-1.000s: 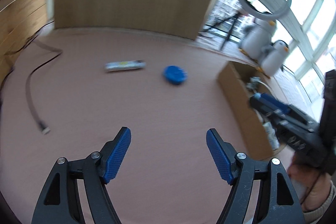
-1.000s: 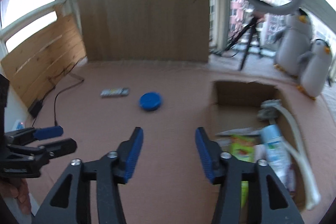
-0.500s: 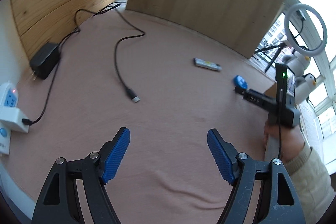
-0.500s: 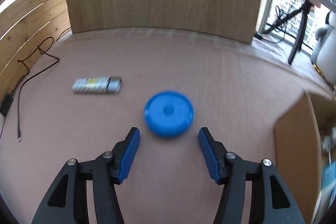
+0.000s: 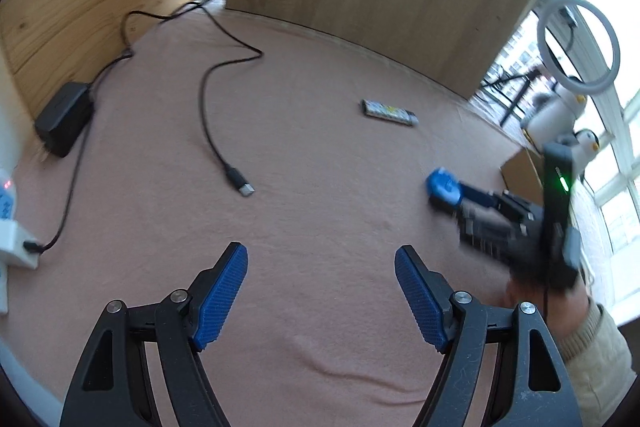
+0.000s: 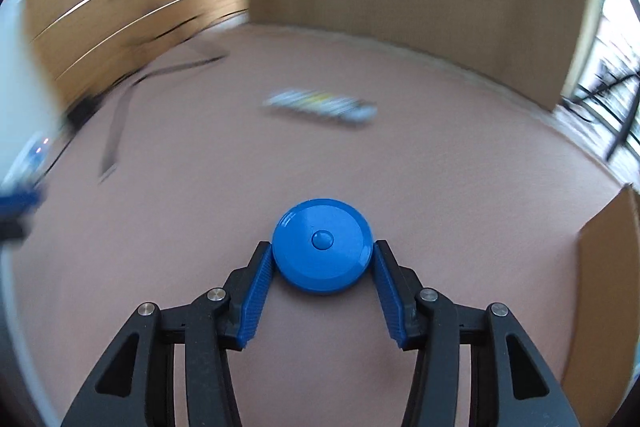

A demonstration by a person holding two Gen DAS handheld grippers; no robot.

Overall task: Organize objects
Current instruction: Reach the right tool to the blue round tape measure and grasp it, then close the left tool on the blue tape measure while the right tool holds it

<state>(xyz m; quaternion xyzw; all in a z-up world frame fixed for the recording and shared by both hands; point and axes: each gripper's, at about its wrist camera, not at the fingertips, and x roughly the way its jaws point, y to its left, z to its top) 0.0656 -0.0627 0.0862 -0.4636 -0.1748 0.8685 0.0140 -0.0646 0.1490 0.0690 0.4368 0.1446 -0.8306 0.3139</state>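
Grasp step: right gripper has its pads against both sides of the blue round disc, flat on the pink cloth, apparently clamped. Disc is round, no long axis; button faces up. Next, likely lift and carry to the cardboard box at 3 o'clock. Left gripper hangs spread apart, empty. Long packet lies at 12 o'clock, long axis left-right.
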